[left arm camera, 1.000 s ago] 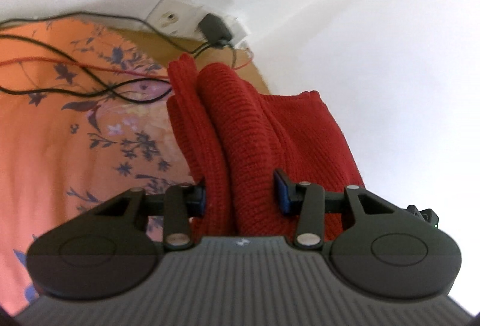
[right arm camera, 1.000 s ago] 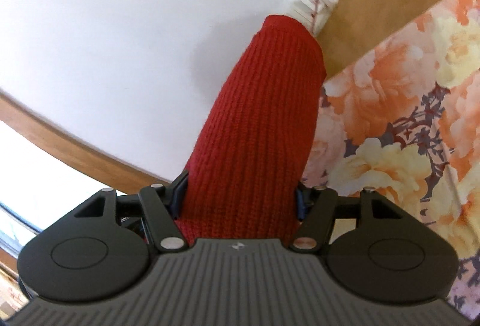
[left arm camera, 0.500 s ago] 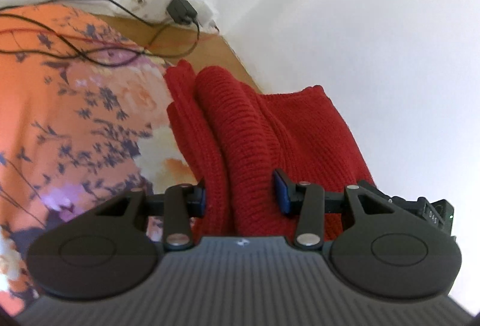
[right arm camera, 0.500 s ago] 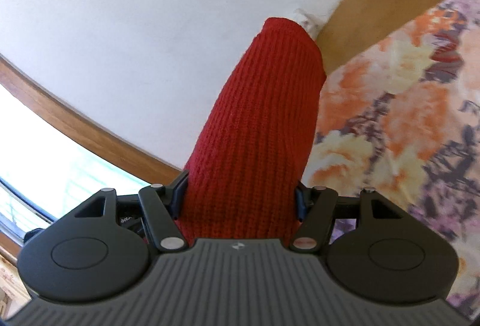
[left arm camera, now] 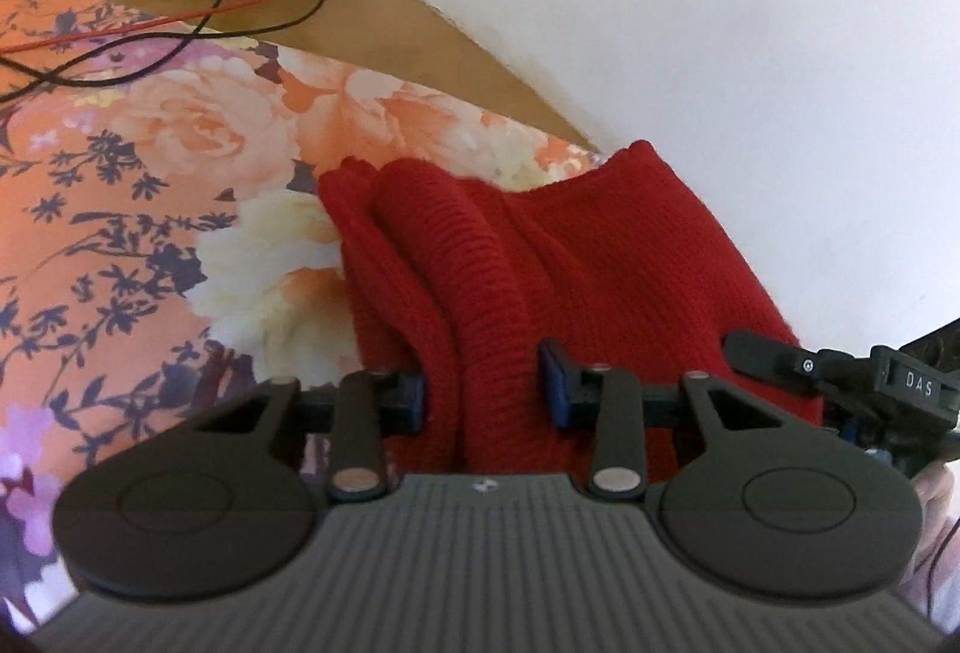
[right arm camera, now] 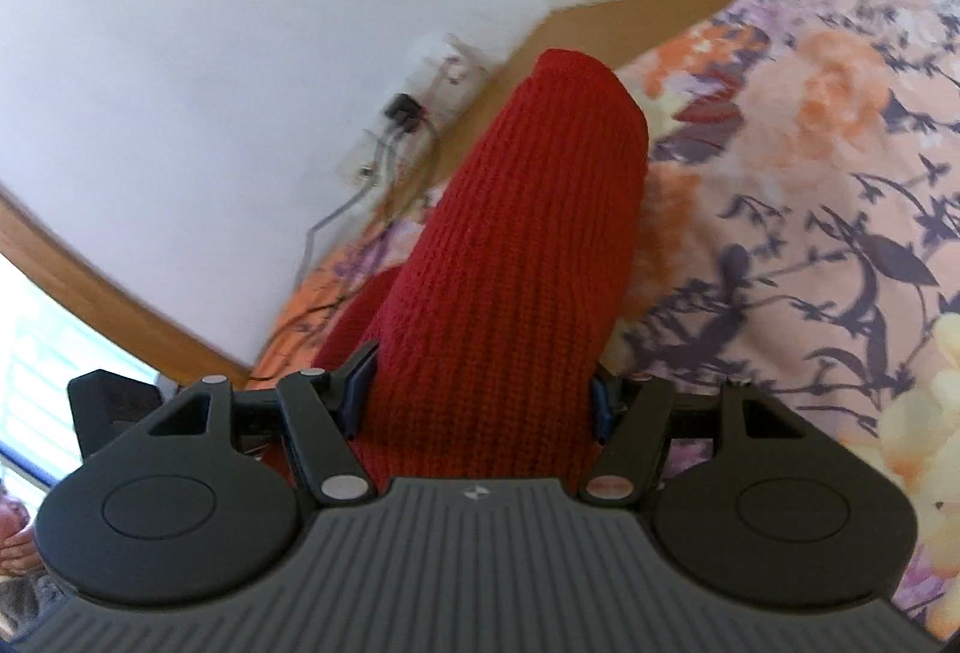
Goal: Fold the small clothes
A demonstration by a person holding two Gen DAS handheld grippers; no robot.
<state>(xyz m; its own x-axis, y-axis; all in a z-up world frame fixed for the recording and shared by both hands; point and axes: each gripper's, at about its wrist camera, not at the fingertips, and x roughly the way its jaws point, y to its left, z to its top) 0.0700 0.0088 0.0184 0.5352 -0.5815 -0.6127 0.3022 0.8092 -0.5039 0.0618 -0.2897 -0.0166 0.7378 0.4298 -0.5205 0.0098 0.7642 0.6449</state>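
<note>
Red knit garment (left arm camera: 540,257): soft, thick, limp, light by our judgement; best taken by its edges. Held above the floral bedspread (left arm camera: 150,185), bunched in our left gripper (left arm camera: 483,392) and clamped in our right gripper (right arm camera: 480,401). Left view alone shows folds; right view, the window.
</note>
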